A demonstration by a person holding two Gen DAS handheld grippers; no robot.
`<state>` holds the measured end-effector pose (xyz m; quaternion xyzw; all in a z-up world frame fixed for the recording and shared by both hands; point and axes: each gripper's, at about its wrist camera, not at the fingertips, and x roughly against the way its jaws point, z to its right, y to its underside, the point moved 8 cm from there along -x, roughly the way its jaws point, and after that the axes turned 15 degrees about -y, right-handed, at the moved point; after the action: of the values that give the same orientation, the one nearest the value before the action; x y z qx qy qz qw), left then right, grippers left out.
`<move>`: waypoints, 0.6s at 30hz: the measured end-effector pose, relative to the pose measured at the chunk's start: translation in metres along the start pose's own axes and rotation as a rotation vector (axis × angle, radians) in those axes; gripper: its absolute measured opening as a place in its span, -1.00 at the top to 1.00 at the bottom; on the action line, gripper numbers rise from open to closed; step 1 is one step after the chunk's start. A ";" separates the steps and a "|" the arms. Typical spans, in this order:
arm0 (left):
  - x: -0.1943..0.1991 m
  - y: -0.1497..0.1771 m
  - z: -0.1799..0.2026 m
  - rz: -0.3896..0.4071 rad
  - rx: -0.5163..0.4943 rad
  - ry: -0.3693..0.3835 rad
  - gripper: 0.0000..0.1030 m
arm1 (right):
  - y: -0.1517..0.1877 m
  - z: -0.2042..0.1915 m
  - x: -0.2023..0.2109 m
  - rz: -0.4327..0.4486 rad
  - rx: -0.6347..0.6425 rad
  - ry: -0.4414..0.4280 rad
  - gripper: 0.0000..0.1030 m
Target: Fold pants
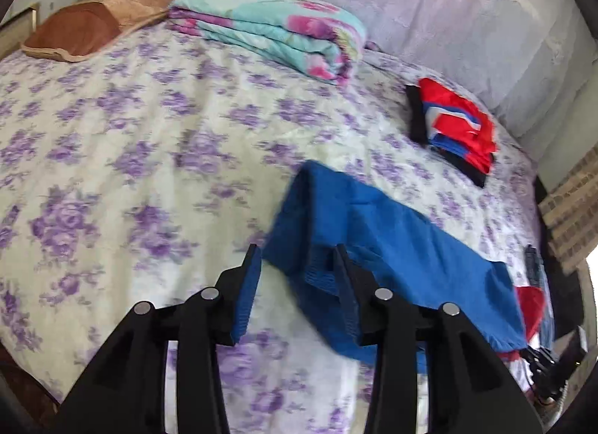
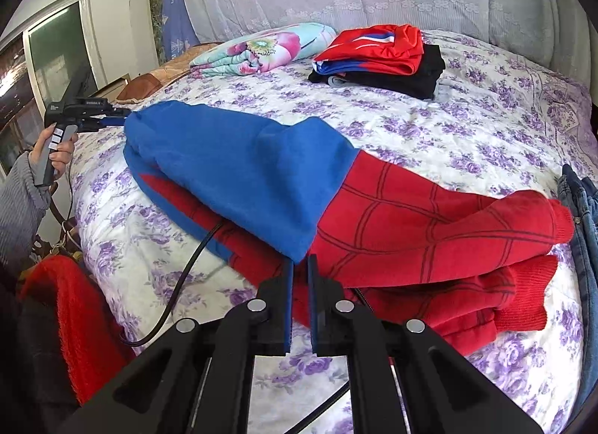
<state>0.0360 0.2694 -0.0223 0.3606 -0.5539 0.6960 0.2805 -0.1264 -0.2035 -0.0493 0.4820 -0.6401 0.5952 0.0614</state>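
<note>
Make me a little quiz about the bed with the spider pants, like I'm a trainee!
1. True or false: the stack of folded clothes lies on the floor.
2. What colour are the web-patterned legs of the pants? A green, B red, C yellow.
3. Fill in: the flowers on the bedsheet are ____.
Key: 1 false, it lies on the bedsheet; 2 B; 3 purple.

Pants (image 1: 392,232) blurred, lower legs unseen

One pair of pants (image 2: 336,202), one folded quilt (image 1: 276,30), one clothes stack (image 2: 381,60), two hand-held grippers (image 1: 297,258) (image 2: 299,266).
</note>
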 end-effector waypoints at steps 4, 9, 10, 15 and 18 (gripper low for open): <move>-0.010 0.006 -0.016 -0.050 0.065 0.052 0.32 | 0.002 0.002 -0.002 -0.008 -0.016 -0.006 0.87; 0.013 0.002 -0.005 0.005 0.104 0.125 -0.07 | 0.003 0.001 -0.004 -0.017 -0.020 0.004 0.87; 0.017 0.001 -0.001 0.009 0.109 0.134 -0.12 | 0.003 0.001 -0.004 -0.019 -0.021 0.005 0.87; 0.012 0.008 0.023 -0.019 0.027 0.098 -0.12 | 0.003 0.001 -0.004 -0.021 -0.022 0.007 0.87; -0.008 0.015 0.032 -0.102 0.040 0.130 0.45 | 0.003 0.001 -0.004 -0.016 -0.028 0.004 0.87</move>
<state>0.0344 0.2351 -0.0332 0.3479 -0.5014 0.7137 0.3438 -0.1257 -0.2029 -0.0547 0.4850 -0.6444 0.5866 0.0742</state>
